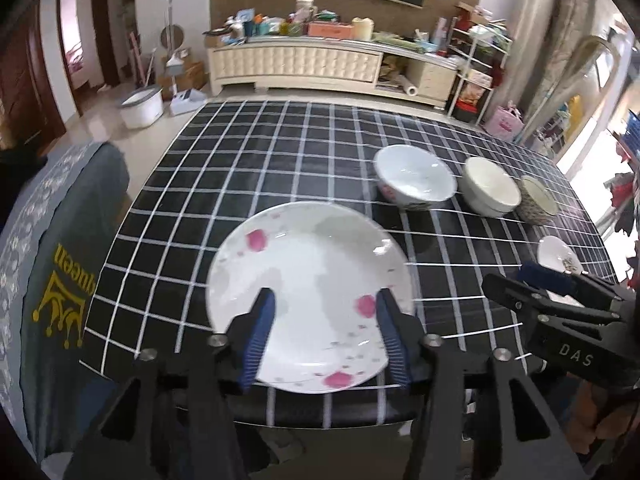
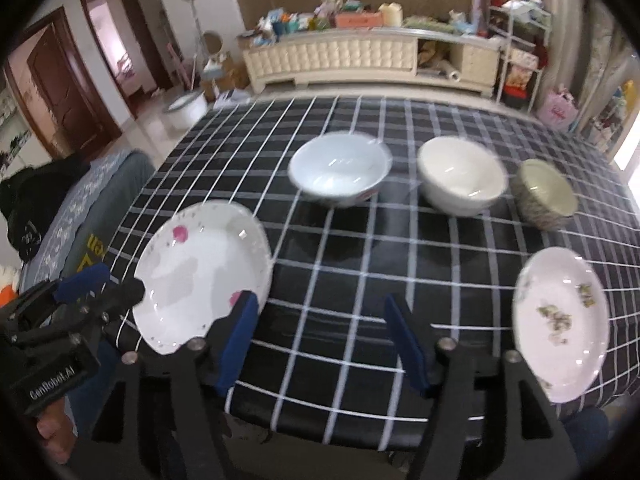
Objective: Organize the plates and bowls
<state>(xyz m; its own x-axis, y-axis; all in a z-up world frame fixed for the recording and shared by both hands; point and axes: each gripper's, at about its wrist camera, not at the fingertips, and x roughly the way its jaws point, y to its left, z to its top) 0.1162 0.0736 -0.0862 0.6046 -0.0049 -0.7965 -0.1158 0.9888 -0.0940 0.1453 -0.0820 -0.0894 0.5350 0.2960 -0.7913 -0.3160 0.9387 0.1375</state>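
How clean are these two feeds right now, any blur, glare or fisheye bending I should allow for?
Left wrist view: mostly sharp, slight smear on the pink-flowered plate rim; grid lines bow. Right wrist view: motion blur softens the three bowls, worst on the white bowl; window glare at the right edge; small highlights on the green-flowered plate.

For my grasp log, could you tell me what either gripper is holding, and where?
Nothing: both the left gripper and right gripper are open above the table.

We see a pink-flowered plate (image 1: 308, 296) and a green-sprigged plate (image 2: 560, 324) lying near us, three upright bowls (image 2: 340, 168) behind.
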